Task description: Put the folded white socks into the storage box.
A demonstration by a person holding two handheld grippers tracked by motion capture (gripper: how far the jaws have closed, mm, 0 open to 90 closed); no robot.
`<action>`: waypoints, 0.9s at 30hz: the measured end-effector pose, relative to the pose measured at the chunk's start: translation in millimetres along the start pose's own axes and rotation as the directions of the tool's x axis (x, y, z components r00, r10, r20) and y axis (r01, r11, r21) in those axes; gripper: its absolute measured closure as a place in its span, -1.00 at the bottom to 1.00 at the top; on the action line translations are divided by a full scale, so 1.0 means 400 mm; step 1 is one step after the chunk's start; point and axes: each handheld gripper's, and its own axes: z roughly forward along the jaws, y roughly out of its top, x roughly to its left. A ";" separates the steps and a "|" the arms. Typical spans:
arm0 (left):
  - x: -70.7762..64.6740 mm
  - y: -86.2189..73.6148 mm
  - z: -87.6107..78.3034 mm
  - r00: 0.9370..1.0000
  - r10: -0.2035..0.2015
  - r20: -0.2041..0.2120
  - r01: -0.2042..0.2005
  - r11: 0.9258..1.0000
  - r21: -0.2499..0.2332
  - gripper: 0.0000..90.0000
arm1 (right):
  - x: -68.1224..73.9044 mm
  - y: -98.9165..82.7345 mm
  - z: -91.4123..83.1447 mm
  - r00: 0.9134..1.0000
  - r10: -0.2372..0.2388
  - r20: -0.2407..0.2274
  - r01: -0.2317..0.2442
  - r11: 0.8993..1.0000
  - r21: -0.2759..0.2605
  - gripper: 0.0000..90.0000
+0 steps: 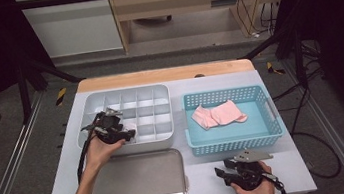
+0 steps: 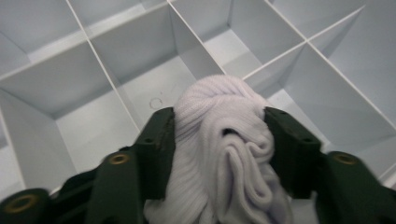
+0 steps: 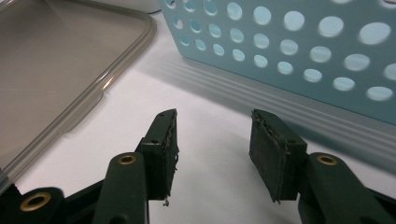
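Nearest you, your right gripper (image 1: 225,173) rests low over the white worktop (image 1: 206,178), just in front of the blue basket (image 1: 277,128). Its jaws stand apart with nothing between them; in the right gripper view they frame bare worktop, with the basket's perforated wall (image 3: 299,51) close ahead and the edge of the clear lid (image 3: 70,60) off to one side.

That lid (image 1: 141,182) lies flat on the worktop between your two forearms, touching the near edge of the white divider tray (image 1: 159,91).

Your left gripper (image 1: 126,130) reaches into the tray's near row. In the left gripper view a rolled white sock (image 2: 224,140) sits between the two jaws, with both pads against its sides. The jaws are fairly wide around the bundle, and you cannot tell from the pictures how firmly they press. The sock's rounded end points down into a compartment (image 2: 159,93), over a divider wall.

Farther off, pink socks (image 1: 217,114) lie loosely in the basket, to the right of the tray.
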 end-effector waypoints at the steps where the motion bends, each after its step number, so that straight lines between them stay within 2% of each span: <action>1: 0.000 -0.002 -0.001 1.000 -0.012 0.016 0.012 1.000 0.001 0.21 | -0.001 0.000 0.000 1.000 -0.002 0.001 0.002 1.000 -0.002 0.16; 2: -0.002 -0.004 -0.003 0.999 -0.031 0.029 0.031 1.000 0.005 0.37 | -0.002 0.000 0.000 1.000 -0.003 0.001 0.003 1.000 -0.003 0.16; 3: -0.004 -0.007 -0.003 0.999 -0.037 0.027 0.037 0.999 0.011 0.45 | -0.003 0.000 -0.001 1.000 -0.005 0.001 0.005 1.000 -0.005 0.16; 7: 0.004 -0.013 -0.006 0.995 -0.073 0.061 0.070 0.996 0.049 0.58 | -0.001 0.001 -0.003 1.000 -0.002 -0.001 0.002 1.000 -0.004 0.17; 15: -0.010 -0.004 0.028 1.000 -0.018 0.001 0.018 0.994 0.109 0.60 | -0.001 0.001 0.002 1.000 -0.011 -0.005 0.011 1.000 -0.001 0.18; 19: -0.007 -0.007 0.023 0.999 -0.036 0.023 0.034 0.996 0.089 0.53 | 0.002 0.000 0.003 1.000 -0.011 -0.008 0.011 1.000 0.005 0.18; 22: -0.006 -0.010 -0.009 0.998 -0.029 0.047 0.028 0.999 0.033 0.29 | 0.002 0.000 0.002 1.000 -0.008 -0.009 0.008 1.000 0.004 0.17; 23: -0.006 -0.010 -0.027 0.999 -0.024 0.041 0.024 1.000 0.007 0.22 | 0.002 0.001 0.001 1.000 -0.006 -0.010 0.006 1.000 0.002 0.17; 25: -0.006 -0.010 -0.062 1.000 -0.012 0.003 0.012 0.999 -0.040 0.16 | 0.001 0.001 0.001 1.000 -0.010 -0.006 0.010 1.000 -0.002 0.17; 27: -0.002 -0.014 -0.077 1.000 -0.013 -0.011 0.012 0.999 -0.039 0.19 | 0.000 0.001 0.000 1.000 -0.012 -0.006 0.012 1.000 -0.002 0.17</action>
